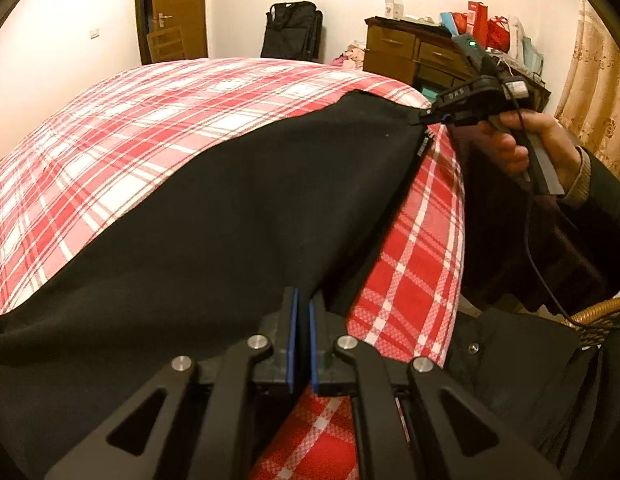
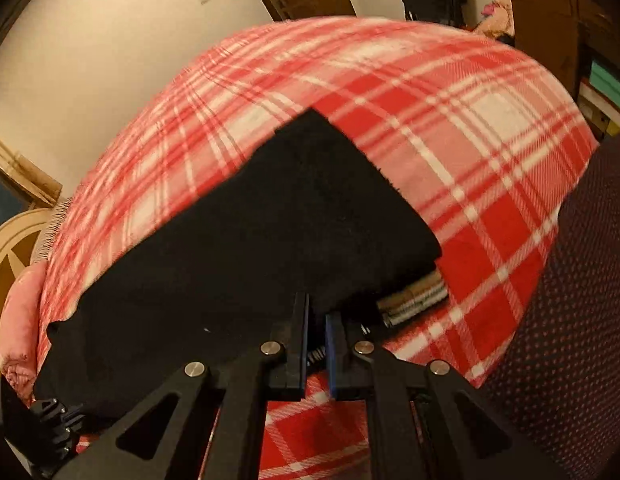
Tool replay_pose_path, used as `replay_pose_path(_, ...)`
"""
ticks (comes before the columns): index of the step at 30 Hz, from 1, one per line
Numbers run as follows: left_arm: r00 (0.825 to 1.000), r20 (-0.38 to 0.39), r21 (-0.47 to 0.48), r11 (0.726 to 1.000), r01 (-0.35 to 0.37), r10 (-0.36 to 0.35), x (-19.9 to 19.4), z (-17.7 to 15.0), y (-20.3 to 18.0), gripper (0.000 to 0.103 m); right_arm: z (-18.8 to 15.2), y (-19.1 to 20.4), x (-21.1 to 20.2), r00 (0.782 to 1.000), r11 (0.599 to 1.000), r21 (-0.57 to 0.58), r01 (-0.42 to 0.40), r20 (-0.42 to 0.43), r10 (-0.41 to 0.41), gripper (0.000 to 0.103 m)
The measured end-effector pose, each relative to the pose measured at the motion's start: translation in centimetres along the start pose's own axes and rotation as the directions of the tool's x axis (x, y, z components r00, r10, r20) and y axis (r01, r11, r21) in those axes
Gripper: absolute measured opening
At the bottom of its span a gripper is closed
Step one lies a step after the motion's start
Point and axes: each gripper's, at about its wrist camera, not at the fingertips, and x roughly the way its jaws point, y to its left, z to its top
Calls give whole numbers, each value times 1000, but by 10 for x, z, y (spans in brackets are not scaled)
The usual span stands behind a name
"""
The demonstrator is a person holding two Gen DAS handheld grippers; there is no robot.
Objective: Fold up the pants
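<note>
Black pants lie spread on a bed with a red and white plaid cover. My left gripper is shut on the near edge of the pants. My right gripper, held in a hand at the far right of the left wrist view, is shut on the far corner of the pants. In the right wrist view the right gripper pinches the black fabric at its near edge; a striped waistband shows beside it. The left gripper shows at the lower left.
A wooden dresser with bags and boxes stands beyond the bed. A black bag leans on the far wall beside a wooden door. A curtain hangs at the right. A wicker basket sits low right.
</note>
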Motion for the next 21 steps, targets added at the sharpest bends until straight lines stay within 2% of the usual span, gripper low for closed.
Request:
replay_pose_path(2, 1000, -10, 7, 1000, 7, -7, 0, -4, 0, 5, -1, 4, -2, 1000, 999, -31, 27, -6, -27, 8)
replay_pose_path(4, 1000, -9, 13, 1000, -9, 9, 2, -7, -1, 7, 0, 9, -8, 996, 995, -55, 84, -6, -85, 24)
replay_pose_path(7, 999, 17, 3, 999, -33, 33, 0, -8, -2, 18, 3, 9, -32, 983, 980, -80, 180, 53, -176, 37)
replay_pose_path(10, 998, 58, 8, 999, -39, 39, -15, -7, -3, 36, 7, 13, -61, 956, 962, -82, 260, 159, -245, 46)
replay_pose_path(12, 993, 104, 11, 998, -62, 61, -33, -9, -2, 56, 9, 26, -73, 965, 976, -101, 193, 200, -171, 46)
replay_pose_path(13, 989, 128, 3, 997, -73, 73, -44, -12, 0, 60, 7, 42, -75, 974, 982, -141, 127, 205, -96, 47)
replay_pose_path(14, 985, 148, -12, 996, -89, 90, -55, -15, 4, 62, 5, 55, -74, 978, 979, -180, 93, 199, -56, 47)
replay_pose_path(15, 982, 155, -25, 994, -107, 109, -62, -18, 8, 62, 0, 78, -70, 983, 966, -253, 49, 184, -2, 47)
replay_pose_path(18, 966, 156, -75, 978, -195, 205, -81, -36, 26, 62, -25, 150, -50, 988, 885, -462, -58, 100, 117, 47)
replay_pose_path(21, 949, 117, -161, 949, -271, 291, -94, -62, 53, 62, -61, 220, -25, 973, 773, -601, -204, -36, 229, 47)
